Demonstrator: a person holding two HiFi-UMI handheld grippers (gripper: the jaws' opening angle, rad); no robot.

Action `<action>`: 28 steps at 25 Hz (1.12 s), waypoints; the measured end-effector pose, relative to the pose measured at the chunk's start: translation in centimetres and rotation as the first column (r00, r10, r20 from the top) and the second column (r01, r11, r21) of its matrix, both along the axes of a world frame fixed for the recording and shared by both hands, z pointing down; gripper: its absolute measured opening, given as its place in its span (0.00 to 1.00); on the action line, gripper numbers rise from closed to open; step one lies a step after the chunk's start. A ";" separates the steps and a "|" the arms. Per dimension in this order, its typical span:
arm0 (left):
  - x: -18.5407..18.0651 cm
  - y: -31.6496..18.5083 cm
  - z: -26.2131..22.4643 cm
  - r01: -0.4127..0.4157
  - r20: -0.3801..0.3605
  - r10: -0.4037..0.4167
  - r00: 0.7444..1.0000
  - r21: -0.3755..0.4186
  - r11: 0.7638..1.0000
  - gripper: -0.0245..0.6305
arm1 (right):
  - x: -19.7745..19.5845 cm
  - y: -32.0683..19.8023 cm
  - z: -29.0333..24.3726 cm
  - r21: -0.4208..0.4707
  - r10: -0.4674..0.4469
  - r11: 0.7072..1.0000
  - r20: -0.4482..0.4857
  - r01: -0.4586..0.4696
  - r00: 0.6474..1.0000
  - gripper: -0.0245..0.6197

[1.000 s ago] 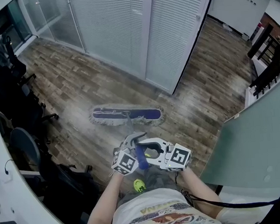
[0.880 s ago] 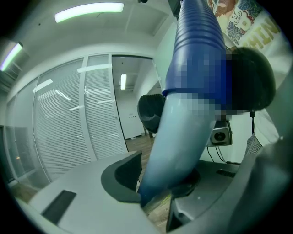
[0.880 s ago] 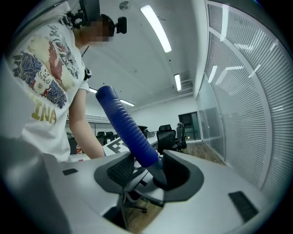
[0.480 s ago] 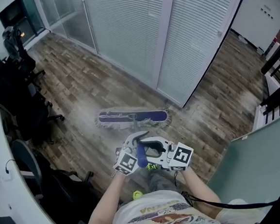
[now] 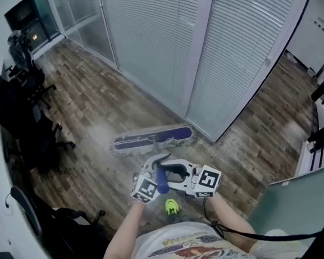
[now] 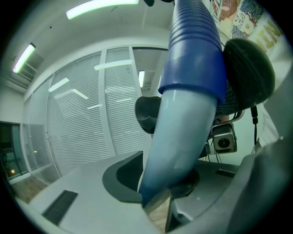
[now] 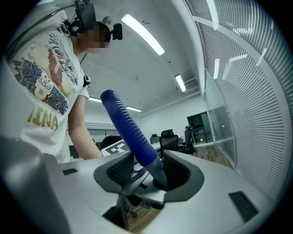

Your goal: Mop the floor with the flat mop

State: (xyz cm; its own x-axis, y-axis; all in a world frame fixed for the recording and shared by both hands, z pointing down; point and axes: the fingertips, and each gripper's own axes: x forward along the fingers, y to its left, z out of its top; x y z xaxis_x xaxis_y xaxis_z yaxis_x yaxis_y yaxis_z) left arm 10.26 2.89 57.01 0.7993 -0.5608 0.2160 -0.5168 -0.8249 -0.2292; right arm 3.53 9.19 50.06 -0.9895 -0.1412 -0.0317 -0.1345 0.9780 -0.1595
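Mopping appears to be under way, judging by the pose.

**Head view:** the flat mop head lies on the wood-plank floor at frame centre, just before the louvred partition. Its handle rises toward lower centre, where the left gripper and right gripper meet on it side by side. Office chairs line the left edge.

**Left gripper view:** the pale shaft below the ribbed blue sleeve runs between the jaws, which are closing on it with the dark pads against it.

**Right gripper view:** the jaws stand fairly wide, pinching the lower end of the sleeve between them.

**Handling, by judgement:** the pole is probably light and stiff. The smooth shaft may twist or slip, so the hold belongs on the ribbed sleeve. The soft fringed head will drag.
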 end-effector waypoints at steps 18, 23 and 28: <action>-1.9 -17.6 -0.1 -0.056 0.024 0.056 0.998 0.034 0.998 0.13 | -1.9 -18.1 0.1 -0.023 0.056 0.998 0.057 -0.055 0.997 0.34; -4.2 -23.1 0.2 -0.101 0.046 0.100 0.994 0.017 0.995 0.13 | -4.4 -23.8 0.2 -0.021 0.080 0.997 0.051 -0.079 0.996 0.34; -5.3 -26.4 0.4 -0.142 0.072 0.141 0.987 0.000 0.990 0.14 | -5.7 -27.3 0.2 -0.036 0.098 0.995 0.054 -0.096 0.994 0.34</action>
State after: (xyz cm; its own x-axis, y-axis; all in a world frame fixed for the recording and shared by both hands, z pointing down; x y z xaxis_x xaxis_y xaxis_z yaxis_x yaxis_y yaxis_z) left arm 4.94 -23.46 57.44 0.8532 -0.4444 0.2731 -0.3769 -0.8872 -0.2661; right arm -2.19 -18.13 50.30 -0.9679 -0.2381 -0.0800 -0.2183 0.9549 -0.2013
